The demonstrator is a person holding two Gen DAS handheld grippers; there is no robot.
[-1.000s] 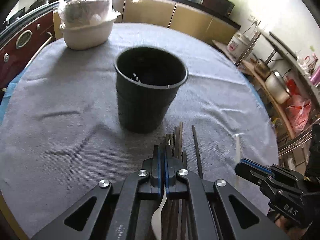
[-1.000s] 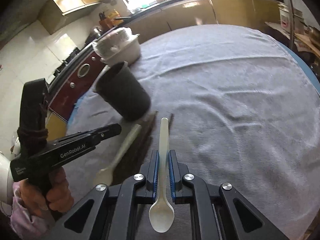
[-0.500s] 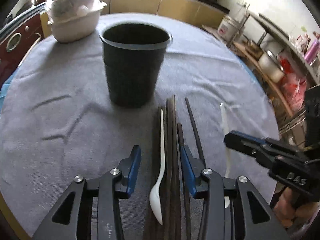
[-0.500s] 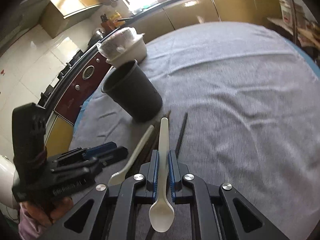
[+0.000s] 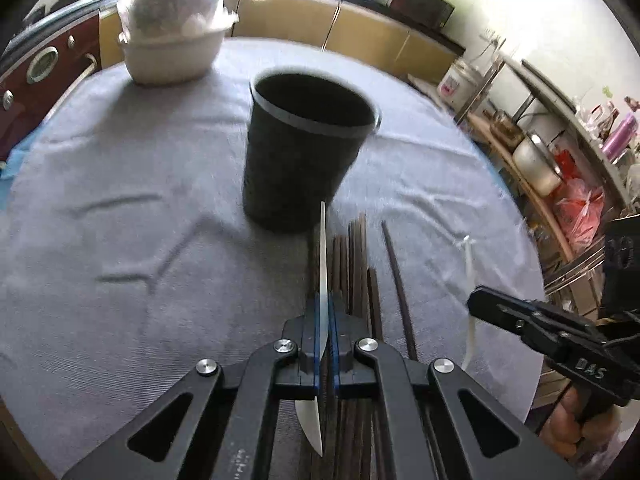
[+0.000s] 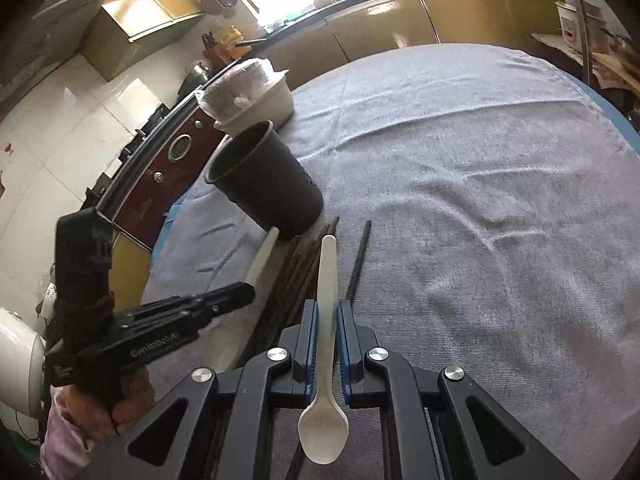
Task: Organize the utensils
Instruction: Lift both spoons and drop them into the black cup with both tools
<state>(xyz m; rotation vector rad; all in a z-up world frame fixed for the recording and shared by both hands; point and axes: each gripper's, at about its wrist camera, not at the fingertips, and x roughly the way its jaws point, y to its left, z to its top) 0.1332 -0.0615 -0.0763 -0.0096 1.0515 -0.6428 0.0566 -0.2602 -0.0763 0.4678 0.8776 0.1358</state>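
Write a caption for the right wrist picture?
Right gripper holds a white spoon near the black cup.

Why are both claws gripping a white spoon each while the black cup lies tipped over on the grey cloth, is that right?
Not quite: the black cup stands upright, as the right wrist view shows. The rest holds: the left claw and right claw each grip a white spoon over the grey cloth.

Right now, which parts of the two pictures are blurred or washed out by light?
Left wrist view: the black cup is smeared by motion, and the upper right wall is overexposed. Right wrist view: sharp, but the window above the counter is blown out; fisheye bends the table edge.
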